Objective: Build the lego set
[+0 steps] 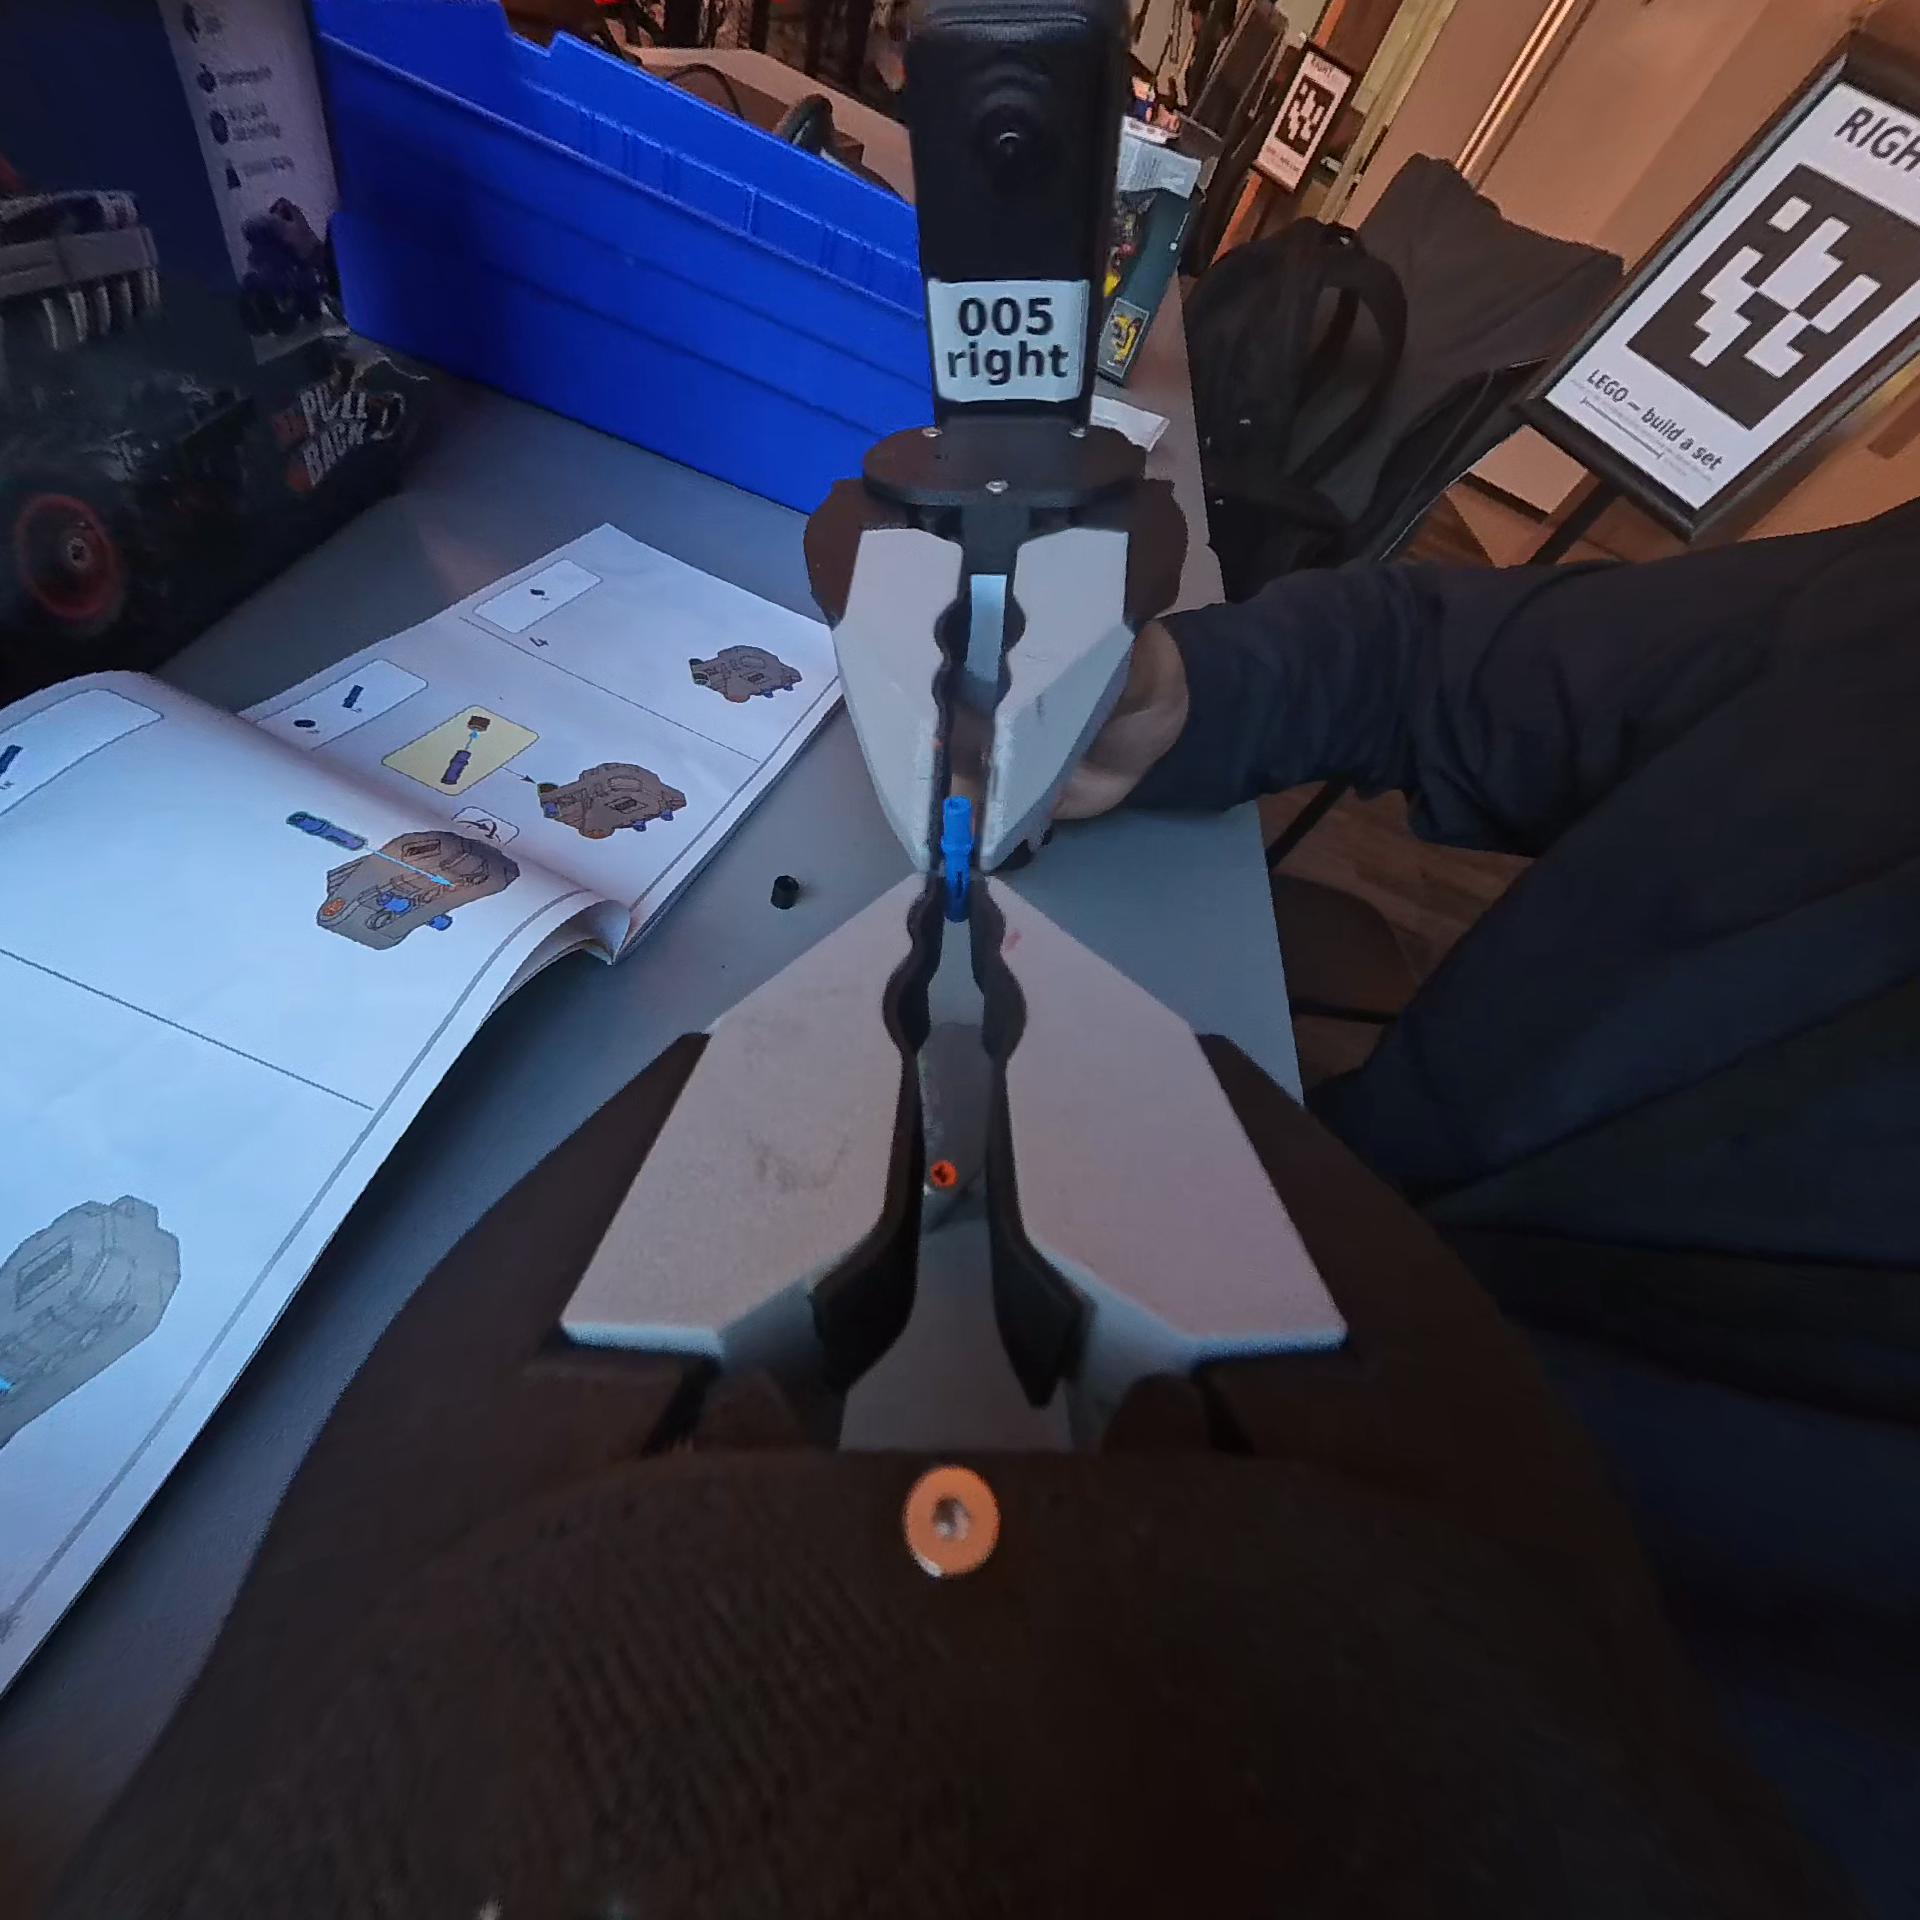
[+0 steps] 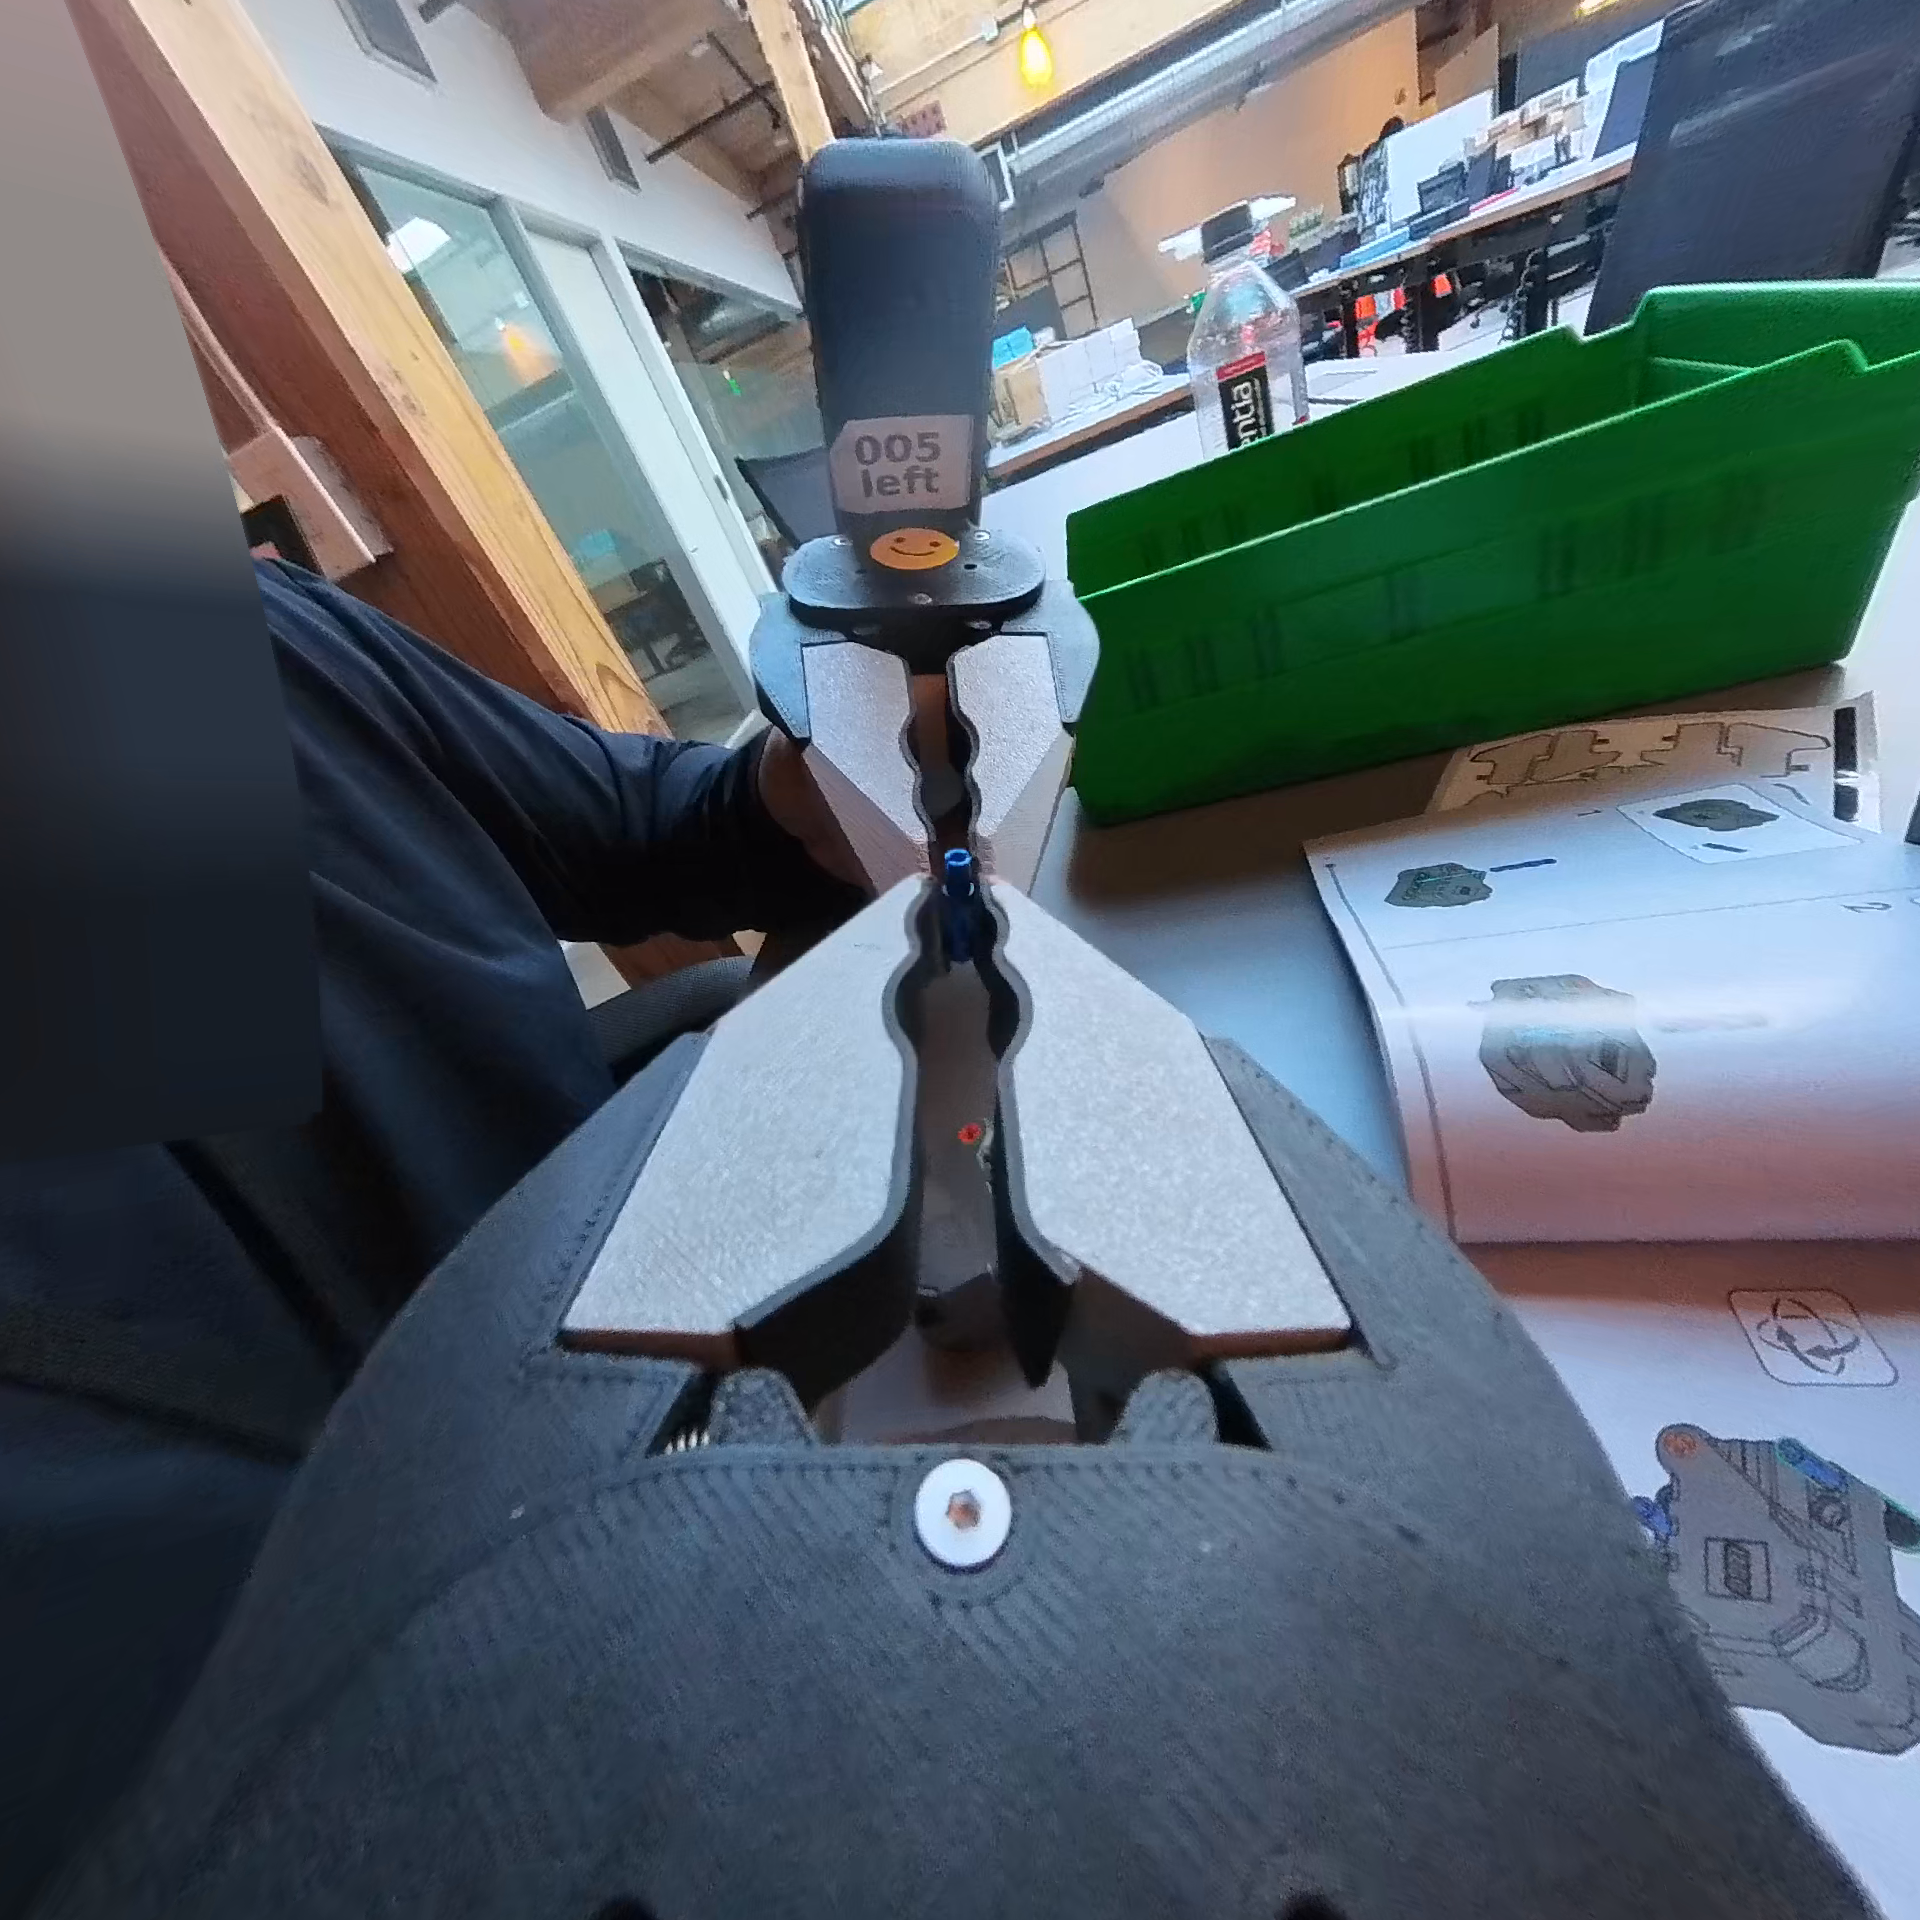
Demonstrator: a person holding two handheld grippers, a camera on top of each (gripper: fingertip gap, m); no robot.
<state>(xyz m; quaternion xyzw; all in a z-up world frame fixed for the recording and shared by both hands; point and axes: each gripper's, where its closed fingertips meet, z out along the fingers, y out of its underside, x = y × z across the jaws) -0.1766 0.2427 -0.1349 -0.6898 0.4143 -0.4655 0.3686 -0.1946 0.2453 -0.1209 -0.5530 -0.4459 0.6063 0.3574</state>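
Note:
My two grippers meet tip to tip above the grey table (image 1: 582, 478). A small blue pin (image 1: 956, 844) stands between them. In the left wrist view my left gripper (image 1: 956, 896) is closed on the pin's lower end, and my right gripper (image 1: 962, 854) is closed on its upper end. In the right wrist view the pin (image 2: 958, 920) sits in the tips of my right gripper (image 2: 956, 896), and my left gripper (image 2: 952, 850) faces it. A small black piece (image 1: 787, 890) lies on the table by the open instruction booklet (image 1: 312, 935).
A blue bin (image 1: 623, 239) and a toy-truck box (image 1: 156, 395) stand at the back. A green bin (image 2: 1507, 582) and a water bottle (image 2: 1247, 353) stand on the other side. A small orange piece (image 1: 940, 1172) lies below my fingers. The person's dark sleeves (image 1: 1507, 686) are close. It is some 11 cm from my left tips to the small black piece (image 1: 787, 890).

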